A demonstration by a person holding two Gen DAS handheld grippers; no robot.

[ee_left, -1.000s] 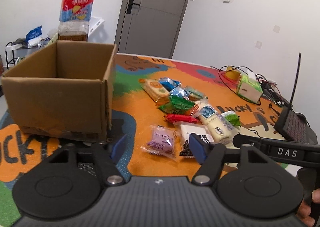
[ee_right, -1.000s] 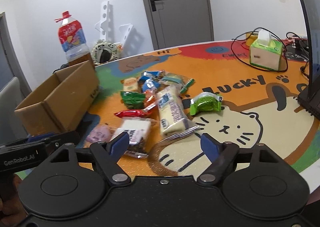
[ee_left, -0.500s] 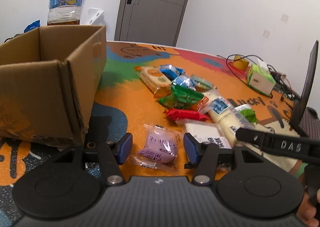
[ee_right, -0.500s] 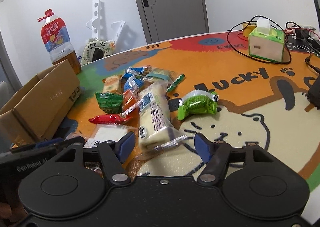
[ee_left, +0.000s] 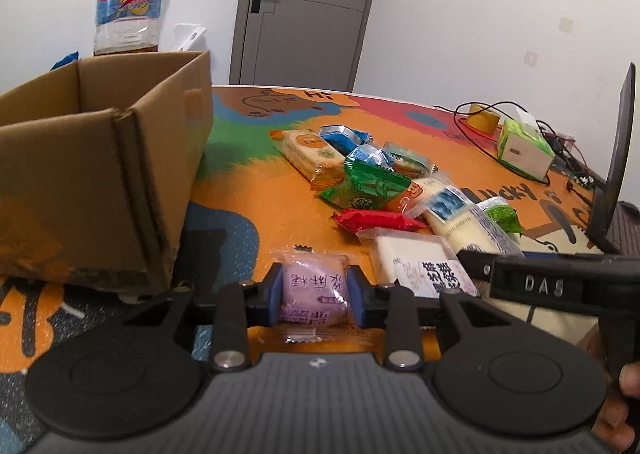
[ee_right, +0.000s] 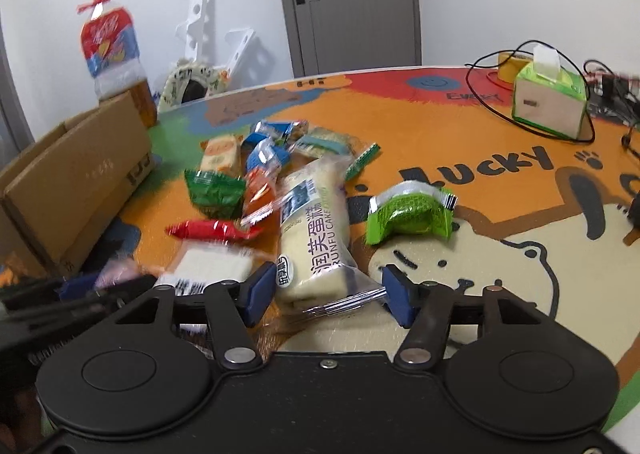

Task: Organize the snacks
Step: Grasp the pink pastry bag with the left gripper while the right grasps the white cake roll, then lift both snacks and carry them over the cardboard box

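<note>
My left gripper point(ee_left: 314, 296) is shut on a purple snack packet point(ee_left: 312, 290) that lies on the mat beside the open cardboard box point(ee_left: 100, 158). My right gripper point(ee_right: 328, 294) is open, its pads on either side of the near end of a long cream cake packet point(ee_right: 314, 238) without pressing it. A pile of snacks lies beyond: a green packet point(ee_left: 368, 186), a red stick packet point(ee_left: 376, 220), a white square packet point(ee_left: 420, 262), a green round packet point(ee_right: 410, 212). The right gripper also shows in the left wrist view point(ee_left: 548, 286).
A large drink bottle point(ee_left: 128, 10) stands behind the box. A green tissue box point(ee_right: 550, 100) with cables and a tape roll point(ee_right: 508, 64) sits at the far right. A laptop point(ee_left: 612, 174) stands at the right edge of the mat.
My left gripper moved forward and closed on the purple packet. My right gripper moved forward until its open pads bracket the end of the long cake packet.
</note>
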